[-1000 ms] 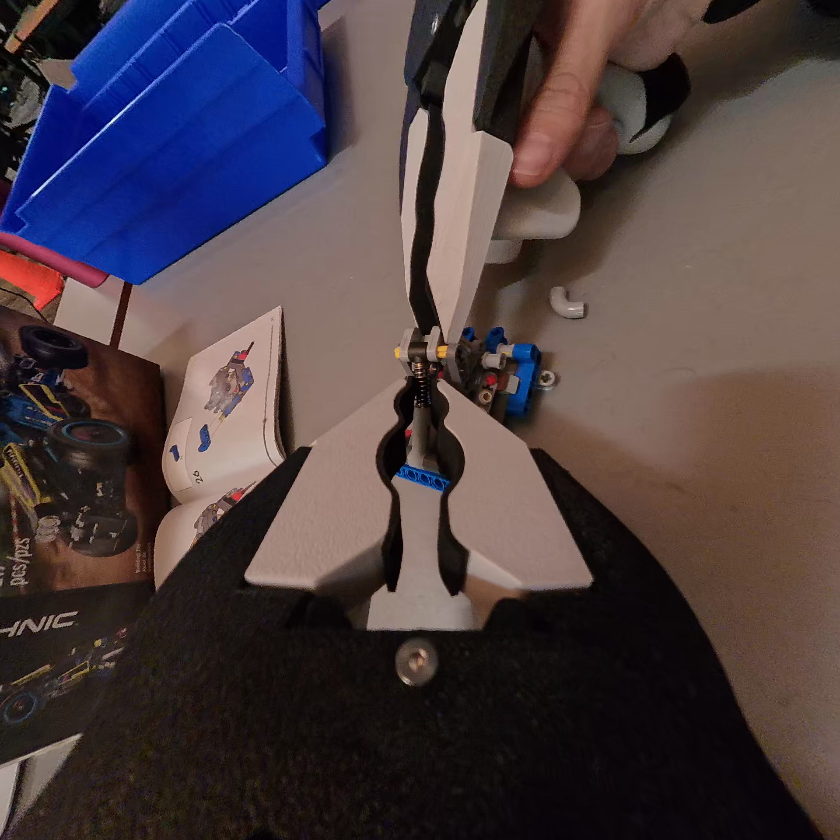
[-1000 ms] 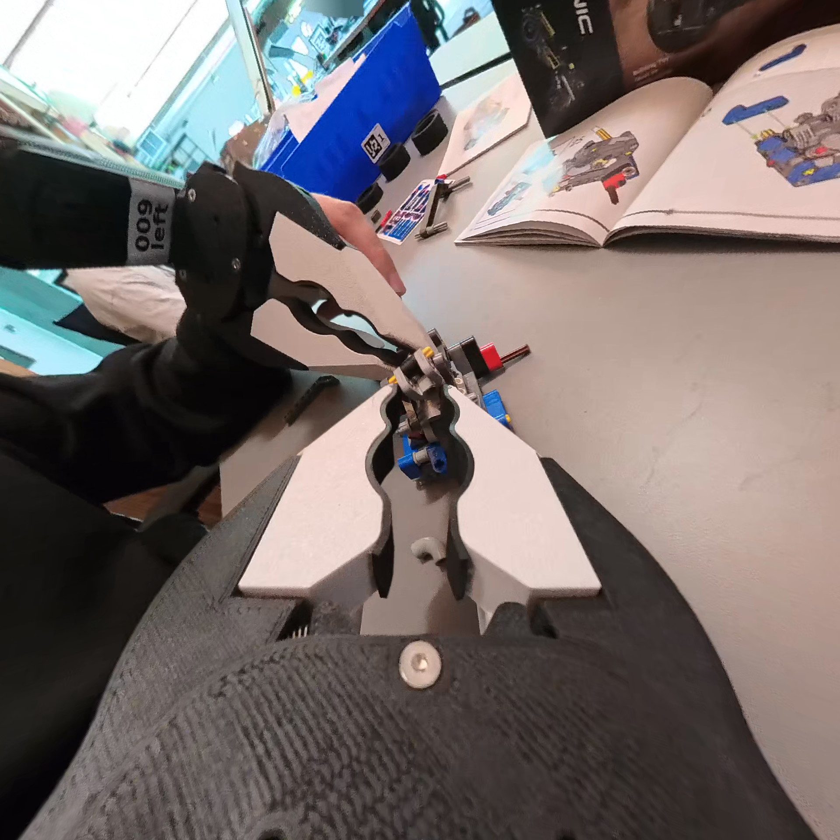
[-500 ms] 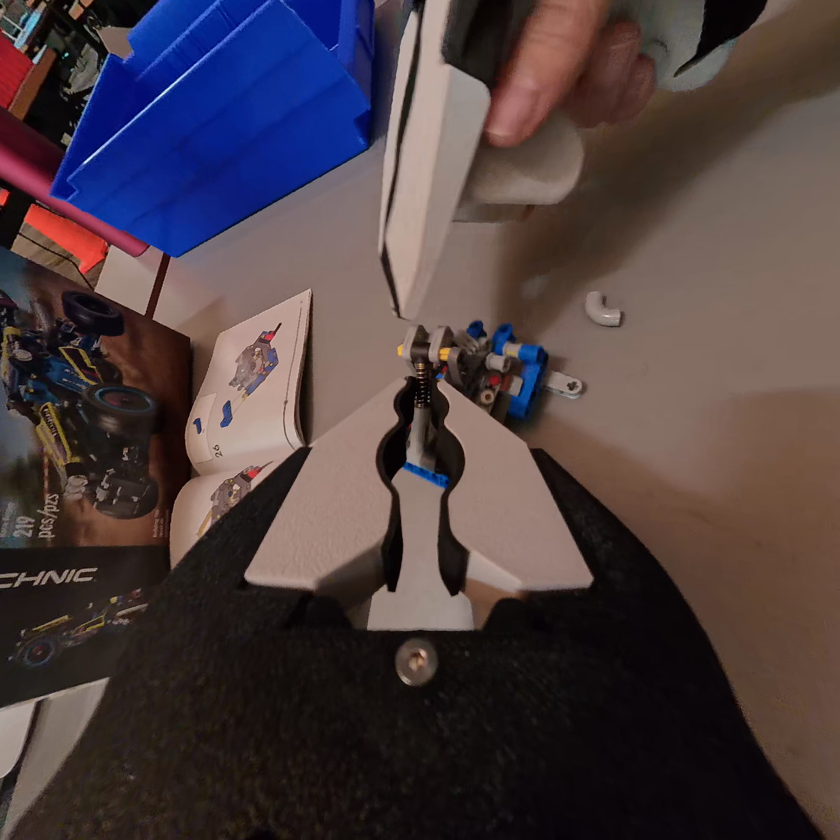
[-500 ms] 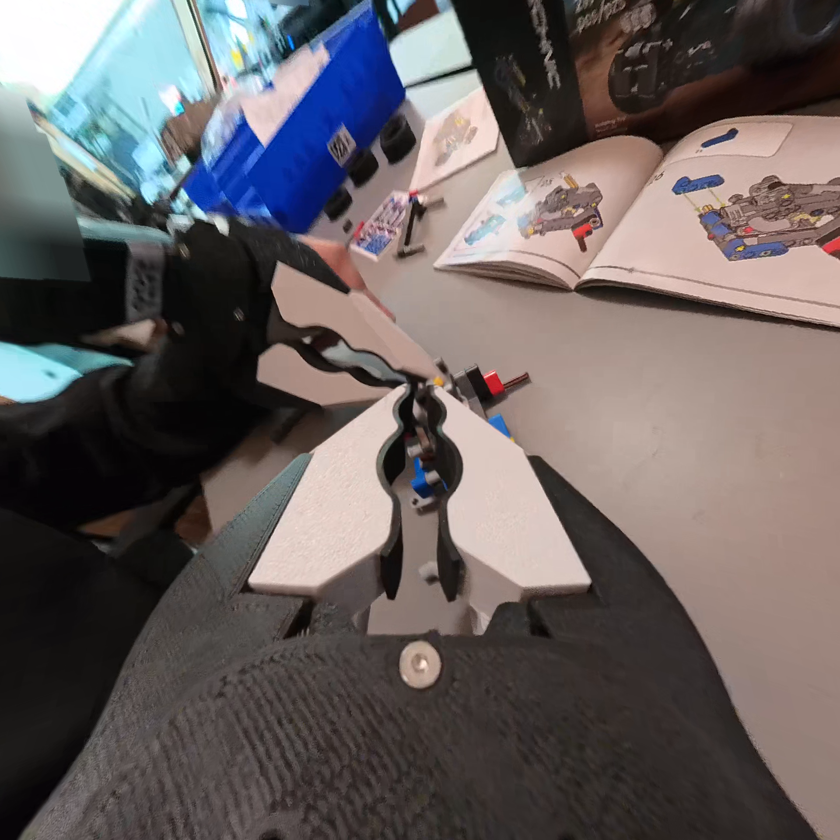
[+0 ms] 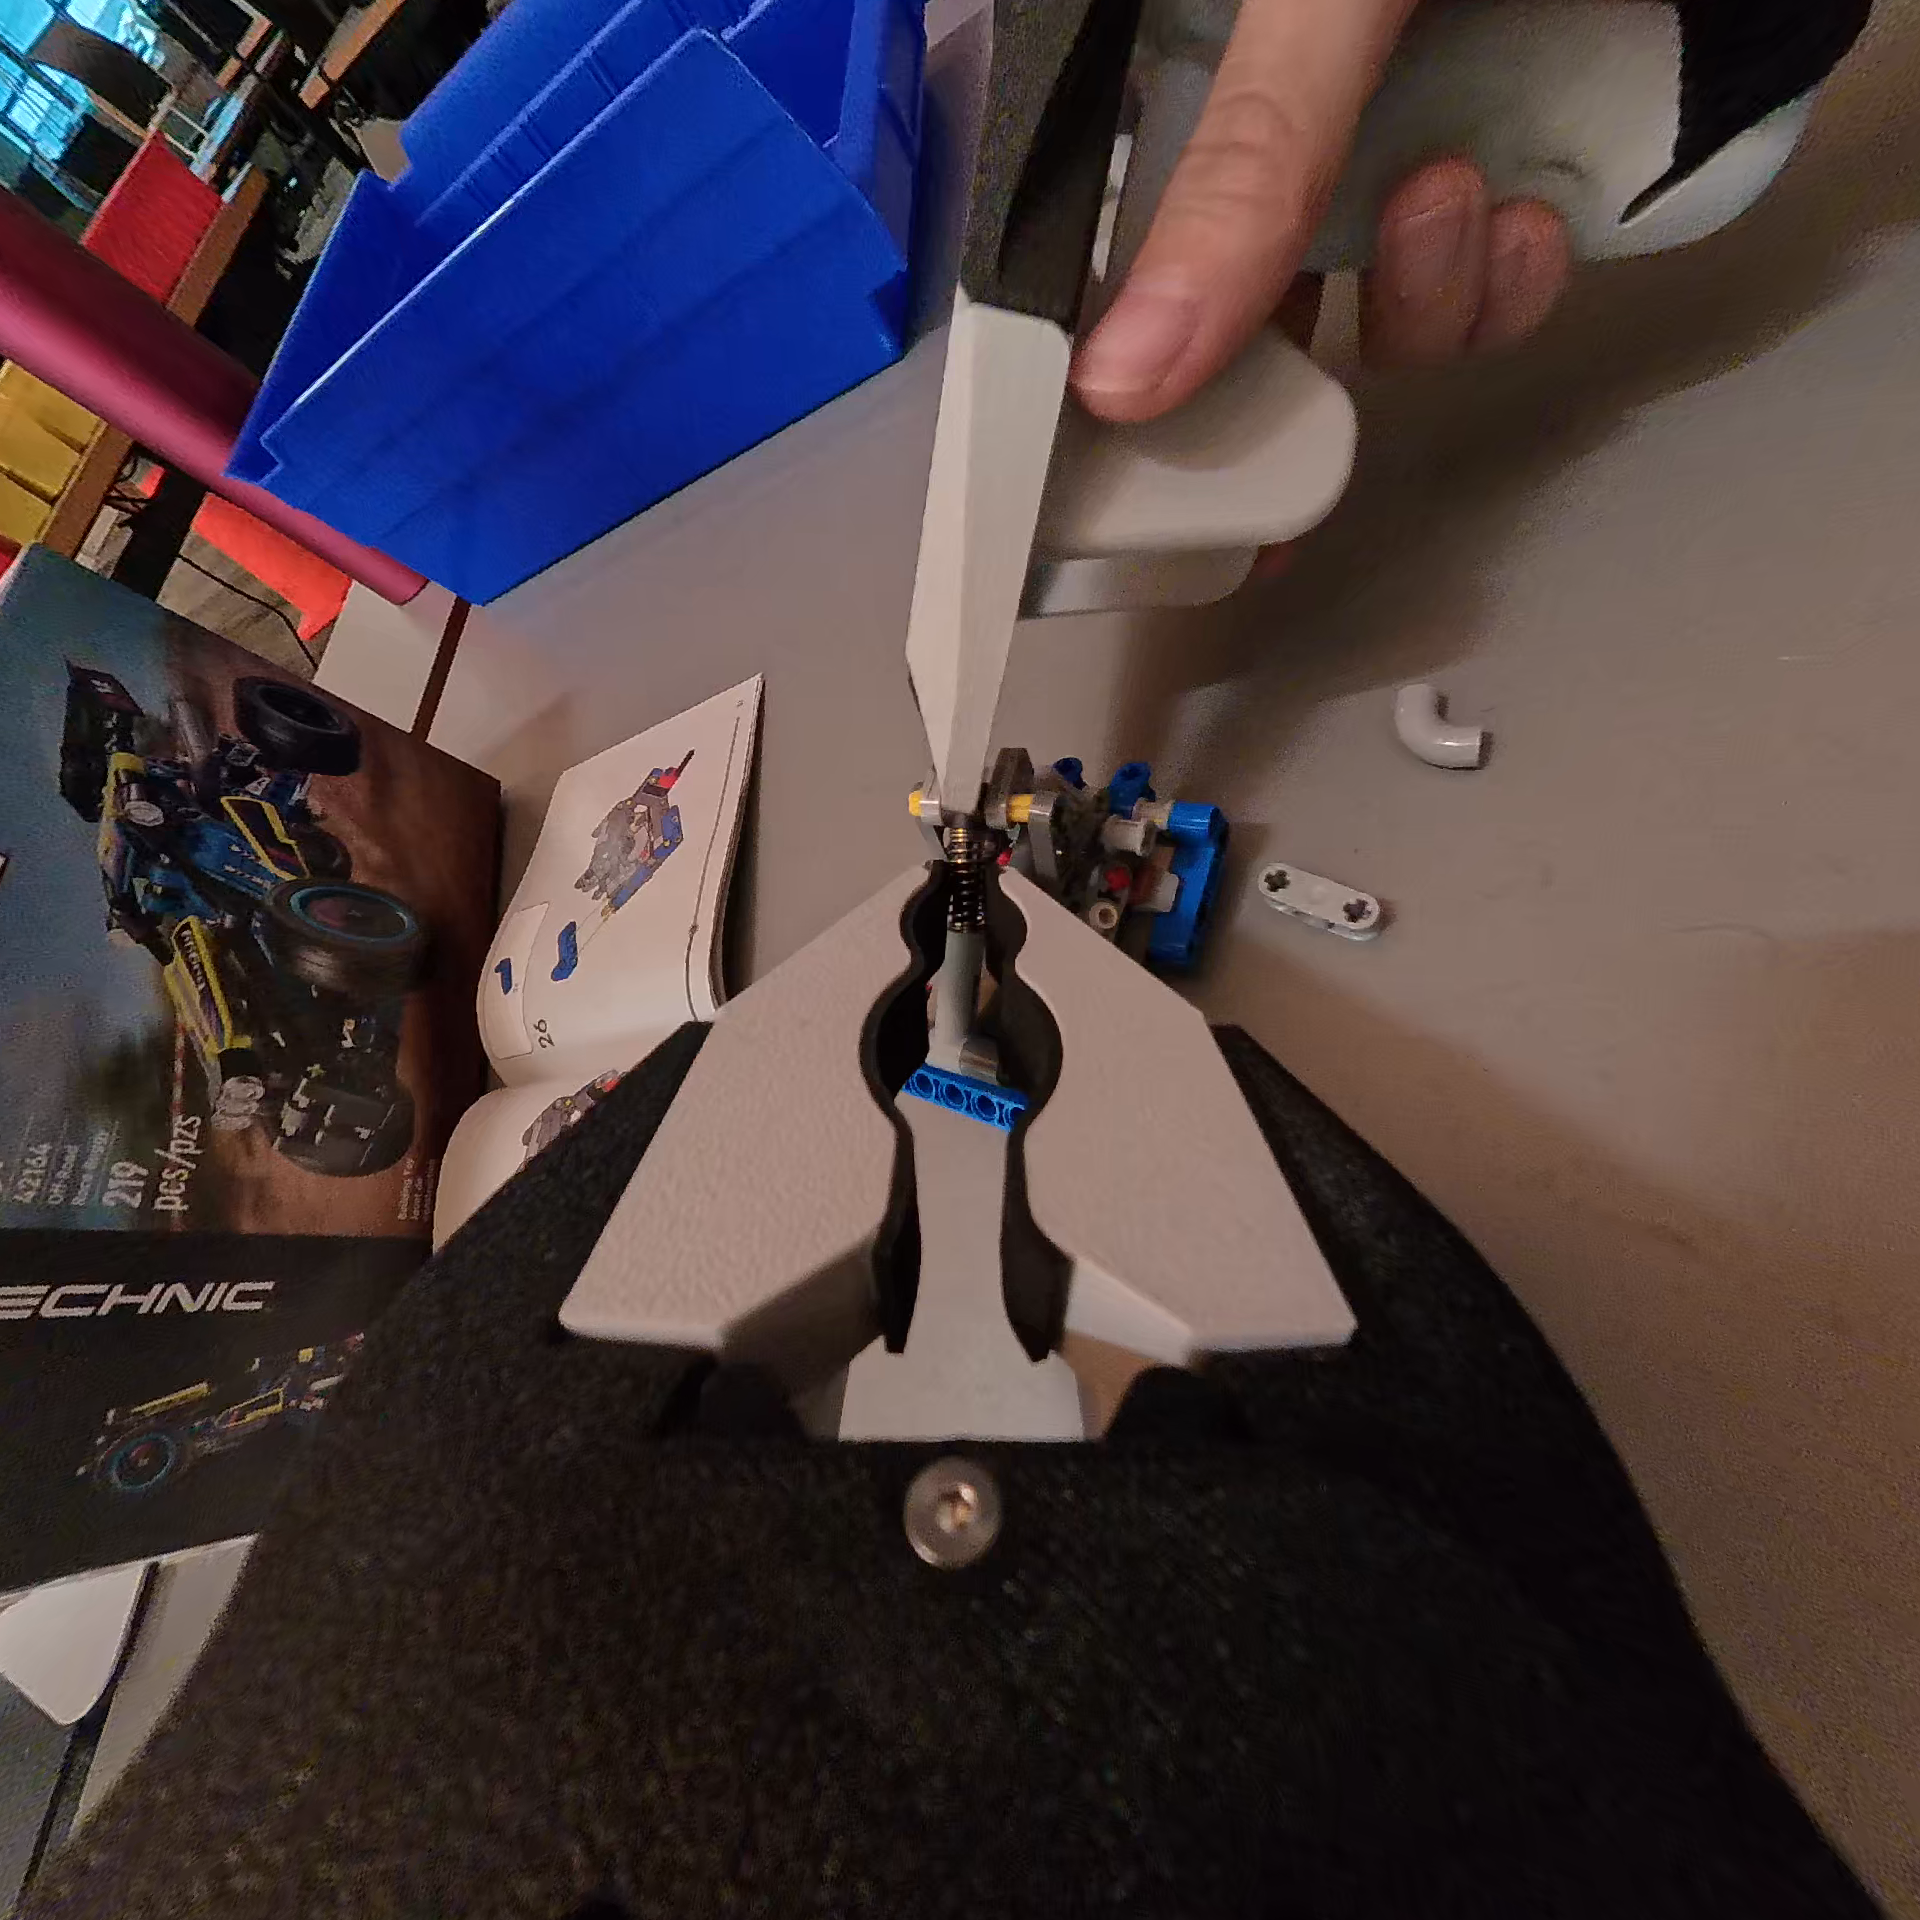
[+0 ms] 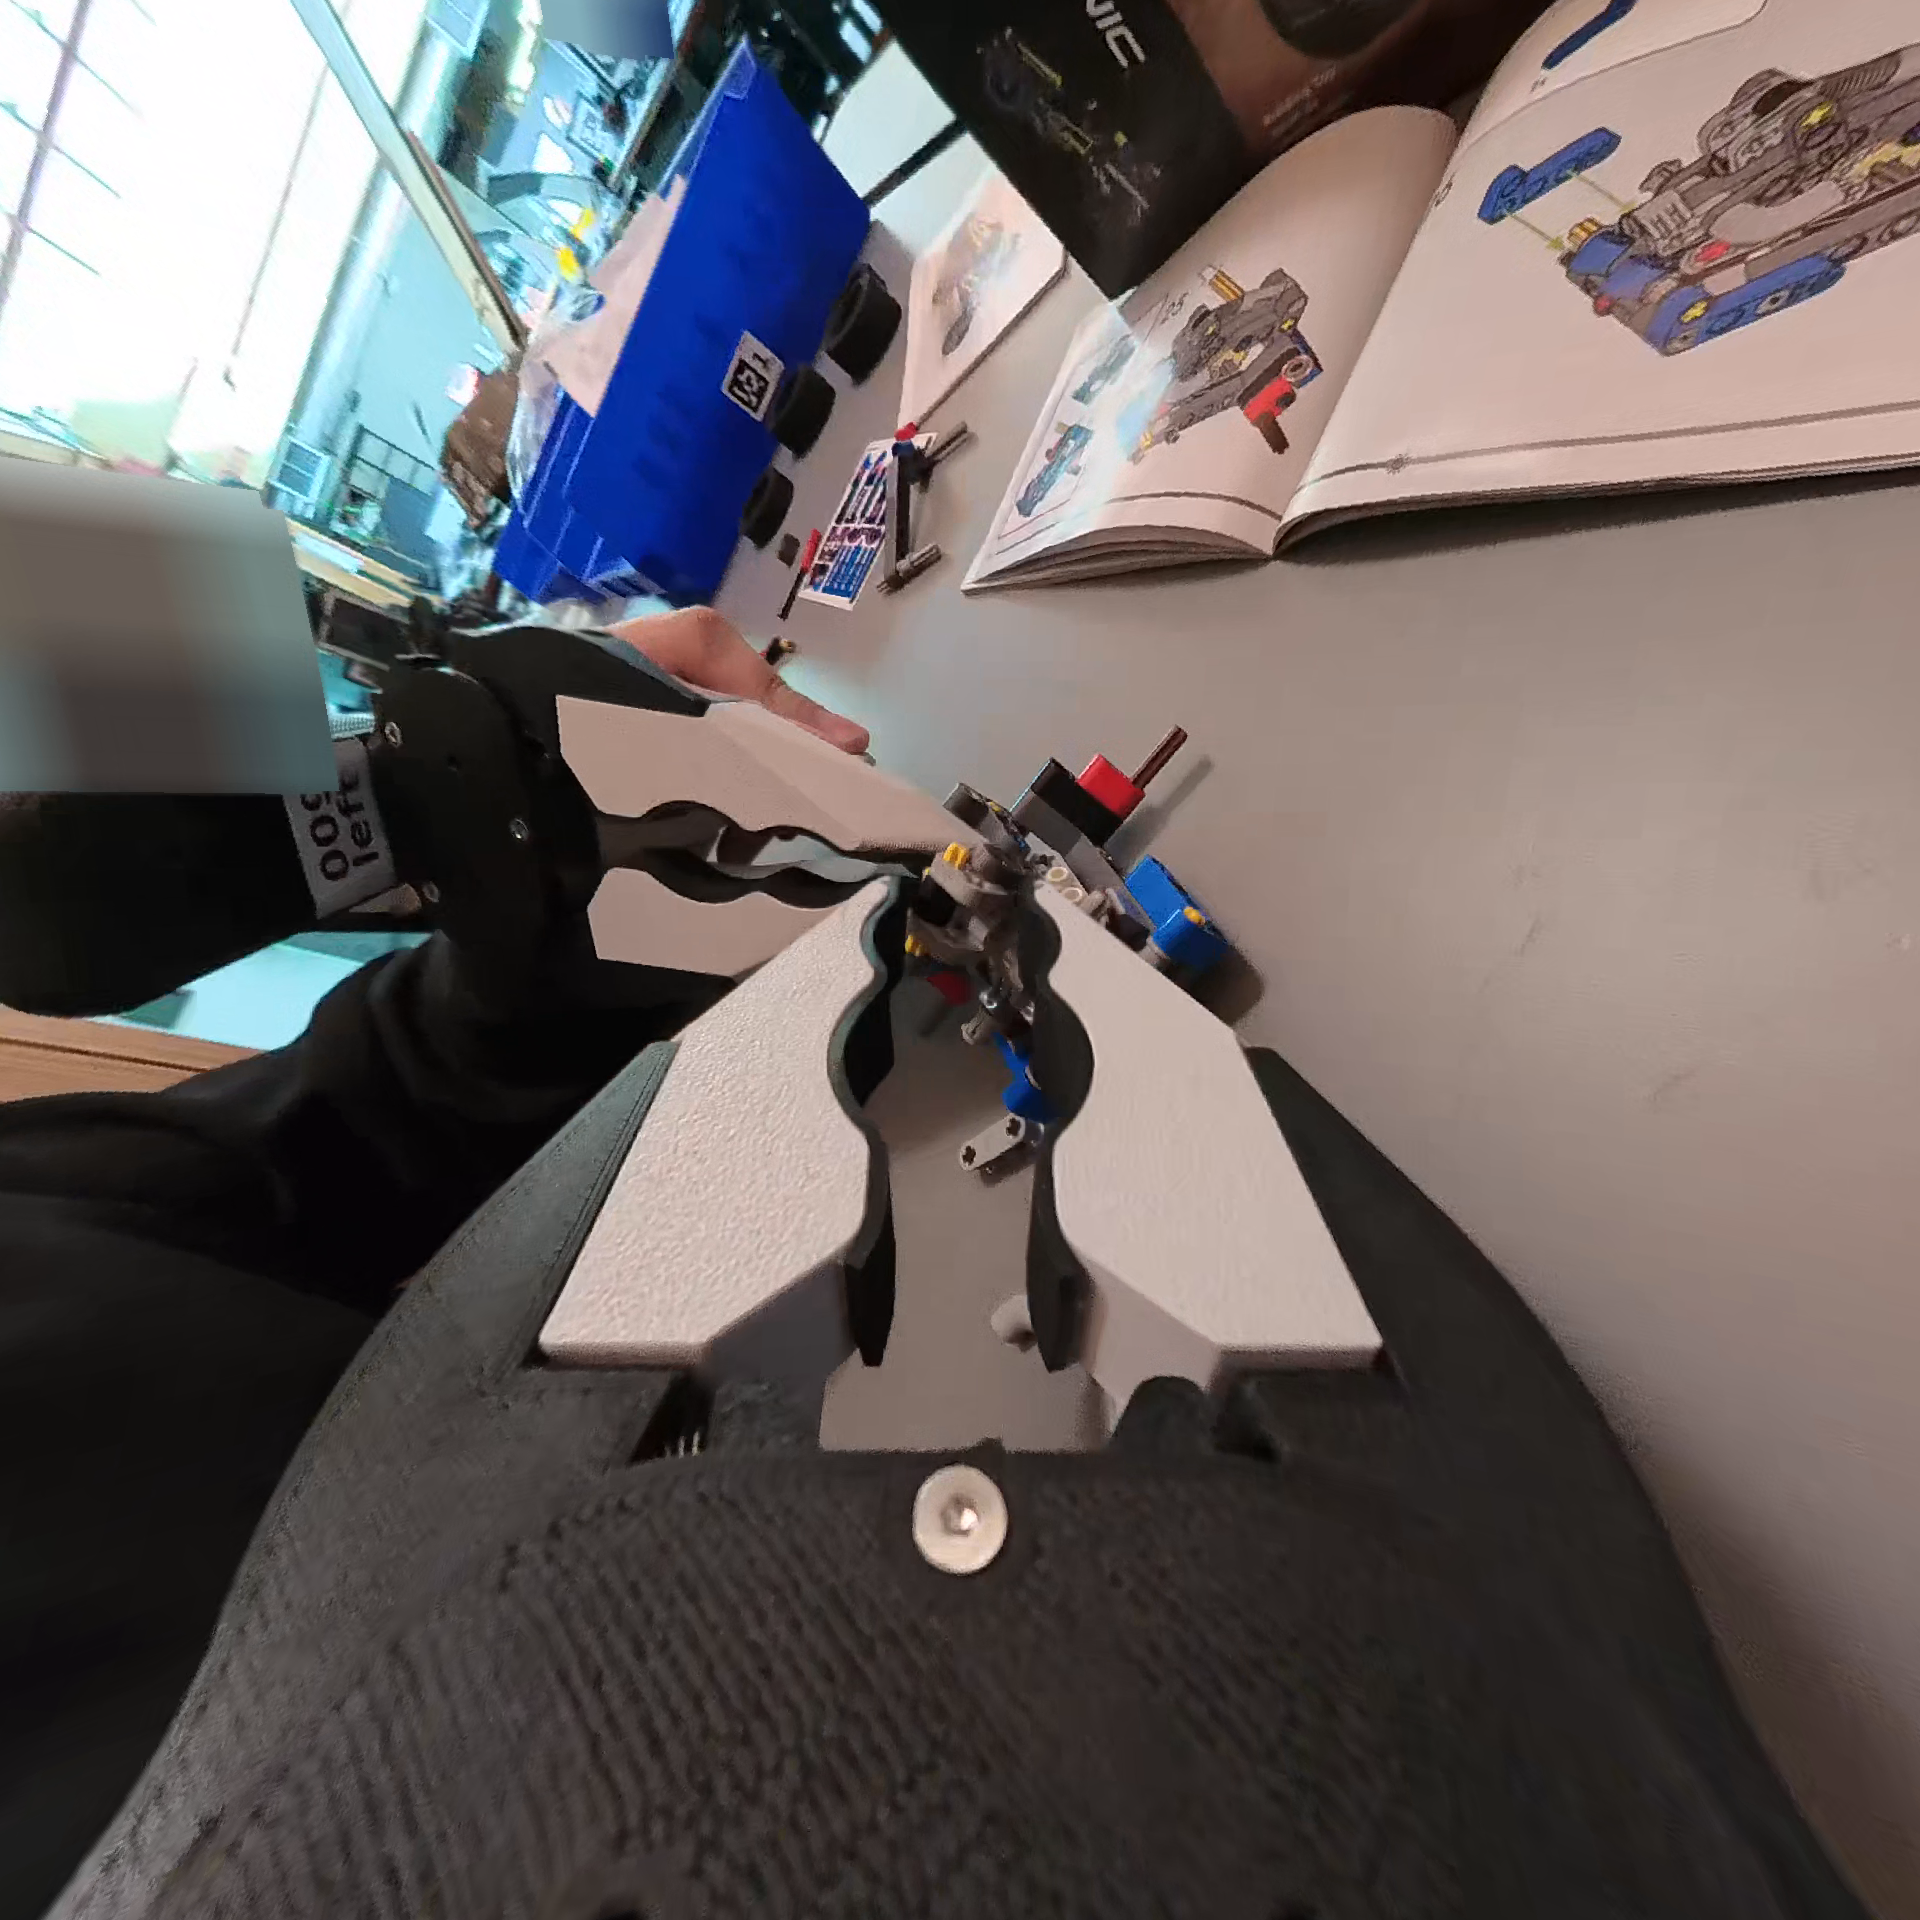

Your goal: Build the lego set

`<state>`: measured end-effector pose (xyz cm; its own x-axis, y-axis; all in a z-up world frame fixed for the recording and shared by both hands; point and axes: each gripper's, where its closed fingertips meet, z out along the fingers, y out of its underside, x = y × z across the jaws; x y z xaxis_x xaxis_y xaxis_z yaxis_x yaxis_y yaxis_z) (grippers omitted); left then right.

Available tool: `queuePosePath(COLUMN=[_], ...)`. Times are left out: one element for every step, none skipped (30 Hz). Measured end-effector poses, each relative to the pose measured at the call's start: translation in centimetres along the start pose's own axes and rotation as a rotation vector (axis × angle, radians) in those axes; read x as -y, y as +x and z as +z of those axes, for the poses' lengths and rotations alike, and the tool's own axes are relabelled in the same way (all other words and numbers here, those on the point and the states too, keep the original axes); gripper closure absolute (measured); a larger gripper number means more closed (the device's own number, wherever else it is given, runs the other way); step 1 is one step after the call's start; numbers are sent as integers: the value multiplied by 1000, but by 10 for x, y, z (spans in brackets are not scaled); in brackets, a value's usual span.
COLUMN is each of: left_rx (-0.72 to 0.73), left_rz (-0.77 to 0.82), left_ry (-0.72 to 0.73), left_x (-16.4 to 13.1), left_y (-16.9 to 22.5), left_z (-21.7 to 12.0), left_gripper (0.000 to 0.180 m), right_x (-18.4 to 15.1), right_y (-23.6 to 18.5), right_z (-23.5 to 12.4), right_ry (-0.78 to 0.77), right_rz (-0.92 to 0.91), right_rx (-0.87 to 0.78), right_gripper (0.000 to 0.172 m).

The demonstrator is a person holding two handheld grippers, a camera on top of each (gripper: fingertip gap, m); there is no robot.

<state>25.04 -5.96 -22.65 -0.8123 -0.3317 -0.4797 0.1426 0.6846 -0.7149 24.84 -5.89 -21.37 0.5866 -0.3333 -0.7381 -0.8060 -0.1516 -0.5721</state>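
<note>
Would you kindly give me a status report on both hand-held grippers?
Left hand-held gripper shut on the model's shock absorber. Right hand-held gripper closed at the brick model. Loose grey pieces alongside.

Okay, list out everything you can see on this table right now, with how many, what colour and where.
brick assembly: one; grey, blue, black, red; table centre
flat link piece: one; pale grey; just right of the assembly
curved tube piece: one; white; farther right
open booklet: one; white; left of the assembly
thin booklet: one; white; beyond it
toy box: one; dark; by the open booklet
blue bins: a stack; far side
tyres: three; black; beside the bins
sticker sheet: one; near the tyres
table: grey
left tongs: closed on the assembly's spring strut
right tongs: closed on the assembly's top end
hands: two, one holding each tongs
</note>
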Motion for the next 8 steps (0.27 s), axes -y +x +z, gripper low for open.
queuePosePath(left_rx=[0,5,6,4,0,-5,-7,-6], left_rz=[1,2,0,-7,-17,-30,-41,-51], left_ry=[-2,-6,-10,-13,-17,-21,-23,-26], left_x=[0,-1,-1,-1,-2,-2,-2,-2], left_y=[0,0,-1,-1,-1,-1,0,0], left_z=[0,0,0,0,0,0,0,0], left_gripper=[178,178,178,178,178,178,178,178], right_x=[-1,0,1,1,2,2,2,3], right_y=[1,1,1,1,2,2,2,3], right_z=[1,2,2,2,2,2,1,1], right_ry=[-4,0,4,3,-2,-14,-33,-57], right_rz=[9,14,8,-6,-24,-48,-78,-121], right_rx=[14,24,22,16,4,-13,-38,-76], right_gripper=[155,155,156,156,156,156,156,156])
